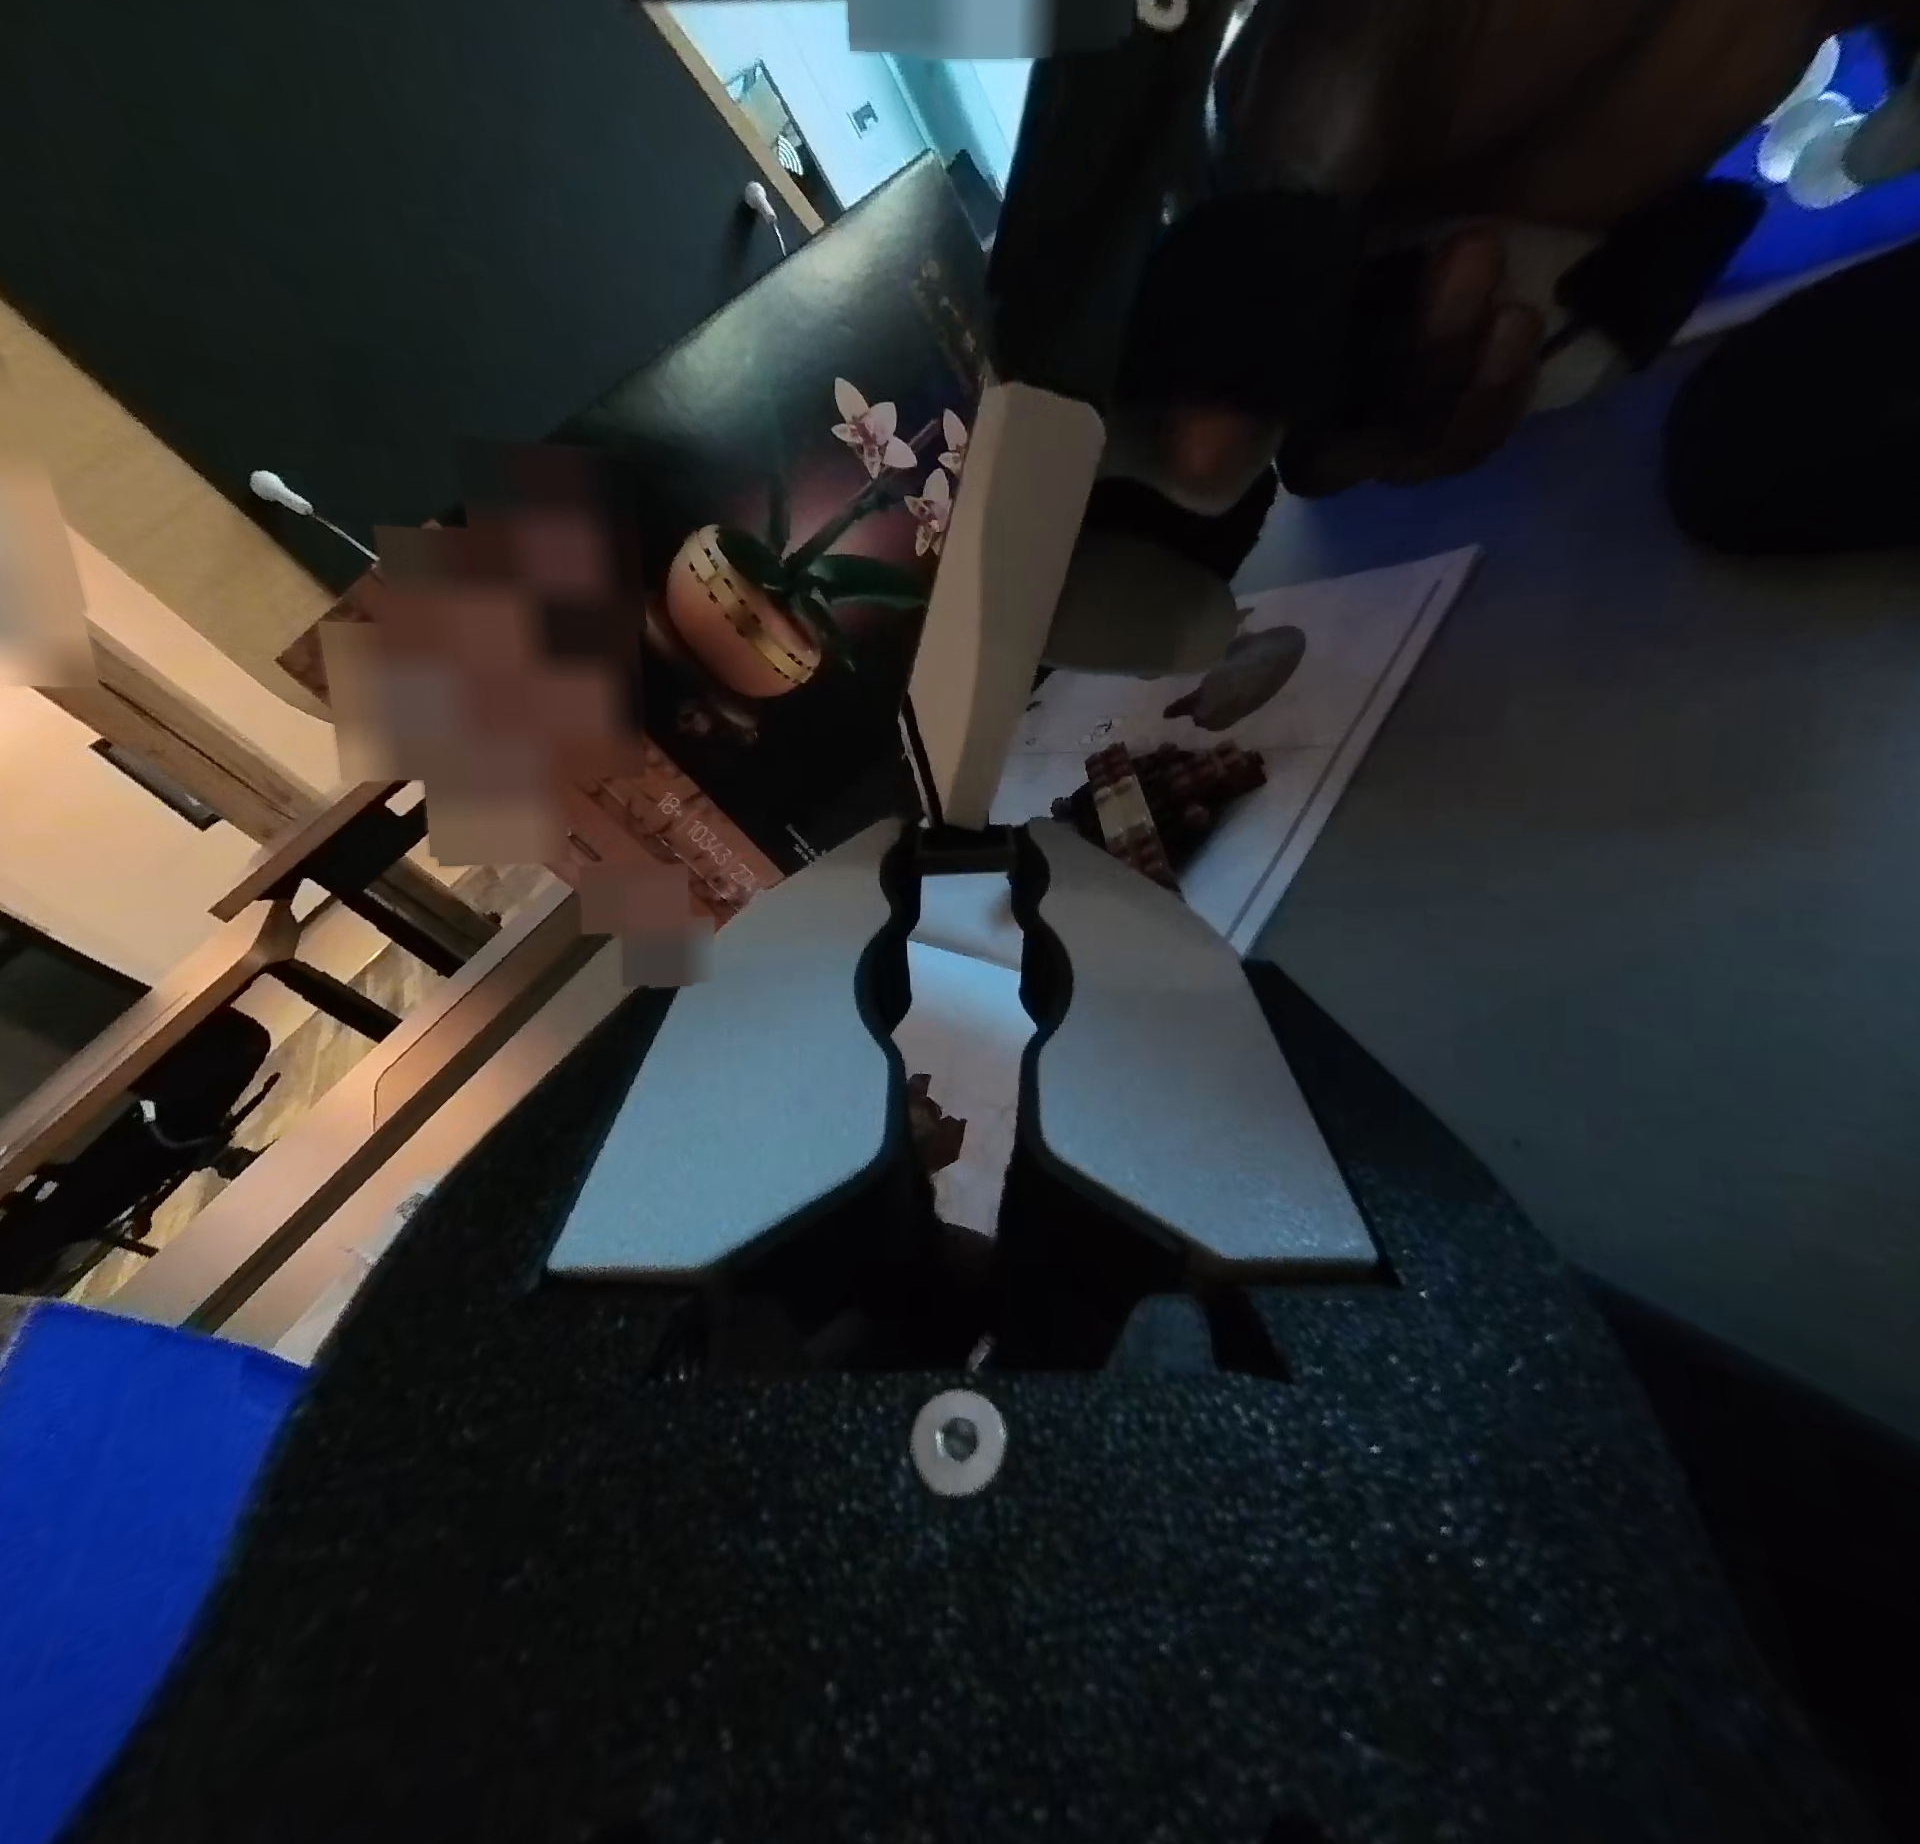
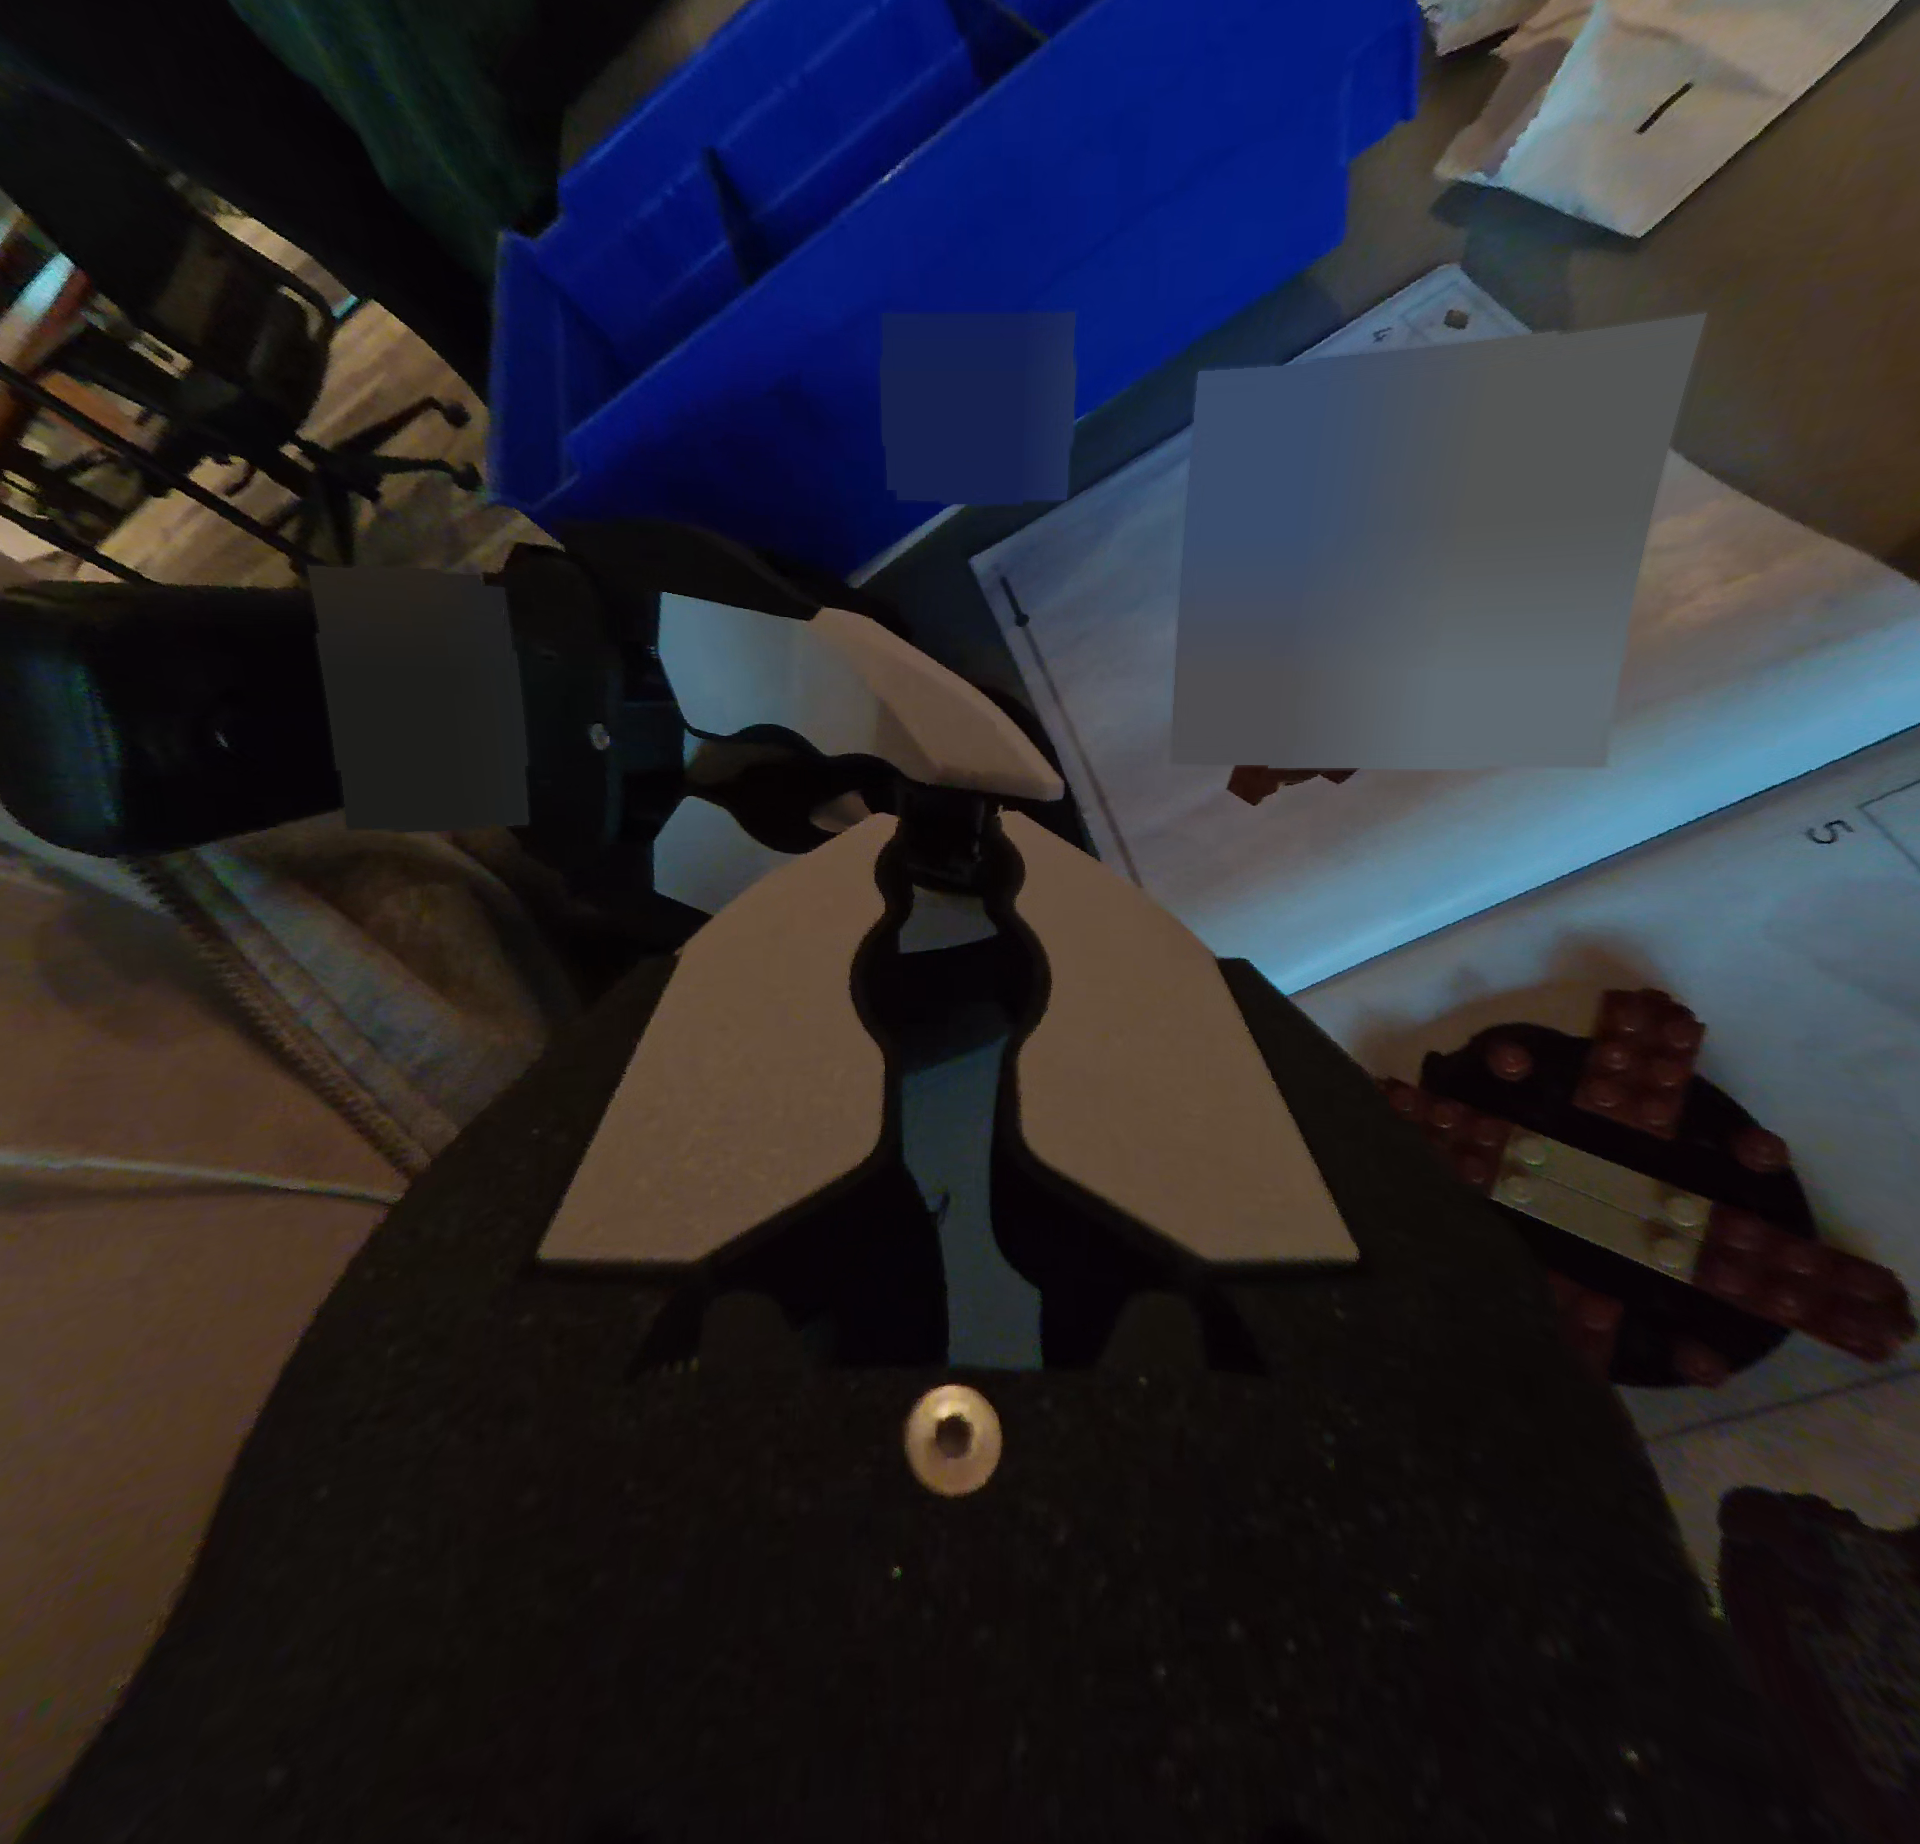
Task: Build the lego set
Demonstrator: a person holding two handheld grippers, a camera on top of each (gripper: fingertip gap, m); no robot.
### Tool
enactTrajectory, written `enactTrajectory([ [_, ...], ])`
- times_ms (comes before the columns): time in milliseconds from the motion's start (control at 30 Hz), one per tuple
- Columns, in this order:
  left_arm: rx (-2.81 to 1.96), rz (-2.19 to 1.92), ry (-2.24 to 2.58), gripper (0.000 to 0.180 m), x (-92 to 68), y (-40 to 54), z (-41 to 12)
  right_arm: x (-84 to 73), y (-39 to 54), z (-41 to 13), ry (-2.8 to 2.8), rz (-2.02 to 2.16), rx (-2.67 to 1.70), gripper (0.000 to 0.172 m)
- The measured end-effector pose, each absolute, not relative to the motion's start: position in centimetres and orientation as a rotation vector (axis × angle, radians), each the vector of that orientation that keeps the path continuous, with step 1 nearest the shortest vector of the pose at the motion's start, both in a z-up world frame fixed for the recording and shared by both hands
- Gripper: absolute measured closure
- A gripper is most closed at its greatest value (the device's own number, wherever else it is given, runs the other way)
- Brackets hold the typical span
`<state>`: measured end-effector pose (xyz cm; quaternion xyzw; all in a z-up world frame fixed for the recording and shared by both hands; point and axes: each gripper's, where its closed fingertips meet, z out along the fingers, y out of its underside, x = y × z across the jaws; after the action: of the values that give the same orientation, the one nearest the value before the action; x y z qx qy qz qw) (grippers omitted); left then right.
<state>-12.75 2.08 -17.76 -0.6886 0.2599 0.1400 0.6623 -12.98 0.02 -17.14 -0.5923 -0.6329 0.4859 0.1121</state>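
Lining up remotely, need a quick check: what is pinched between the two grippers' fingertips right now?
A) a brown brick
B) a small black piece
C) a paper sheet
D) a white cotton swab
B: a small black piece sits clamped at the left gripper tips, with the right gripper closed on it too.

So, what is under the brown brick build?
A white printed sheet lies under the brown brick build. What the sheet shows beneath it is covered; the right tool hides the build's left edge.

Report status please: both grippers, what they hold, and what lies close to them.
Left gripper and right gripper both shut on one small black piece, tips meeting. Brown brick assembly lies on white instruction sheet. Blue bin behind.
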Motion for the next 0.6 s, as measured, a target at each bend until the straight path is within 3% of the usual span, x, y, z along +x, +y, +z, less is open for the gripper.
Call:
enactTrajectory([
  [600,-1.606,0.319,0.514,0.164,-13.8,2.6,-17.9,-14.0,0.9,-16.9,-1.794,1.108,-1.516,0.167],
])
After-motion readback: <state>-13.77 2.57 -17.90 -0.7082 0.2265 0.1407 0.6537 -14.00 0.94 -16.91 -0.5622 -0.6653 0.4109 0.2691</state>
